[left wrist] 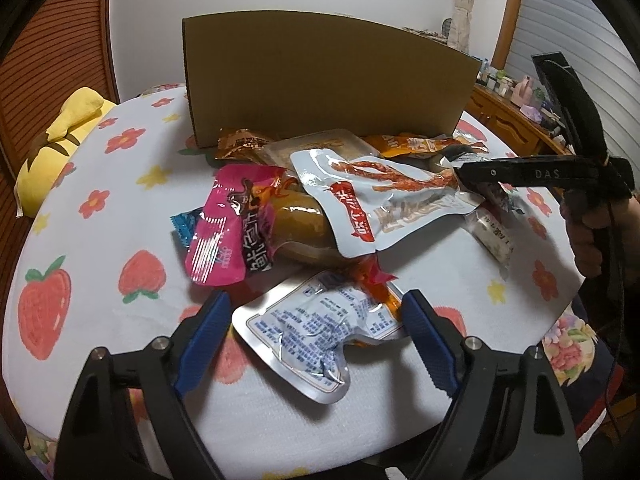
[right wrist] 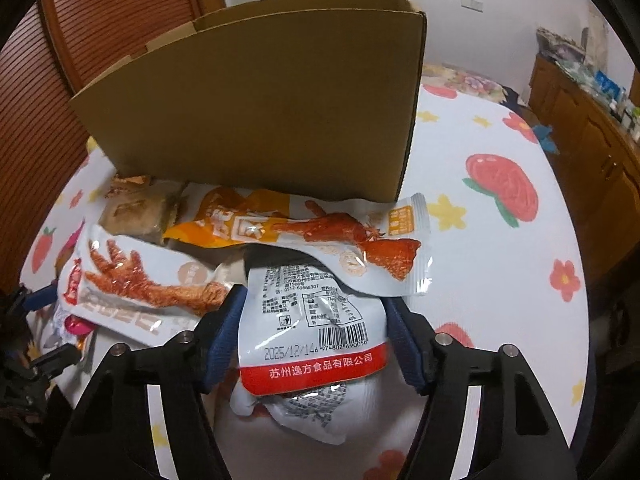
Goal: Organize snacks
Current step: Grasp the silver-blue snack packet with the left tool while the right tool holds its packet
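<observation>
Two blue pads flank one white packet (right wrist: 312, 332) — right hand-held gripper (right wrist: 310, 340).

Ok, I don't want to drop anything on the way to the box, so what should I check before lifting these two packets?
1. Left gripper straddles the blue-print packet: ok.
2. Left pads pressing on it: not ok, jaws open.
3. Right gripper straddles the red-banded packet: ok.
4. Right pads gripping firmly: cannot tell.
5. Red-banded packet free of the pile: not ok, the orange packet overlaps its far end.
6. Cardboard box upright, top open: ok.
</observation>
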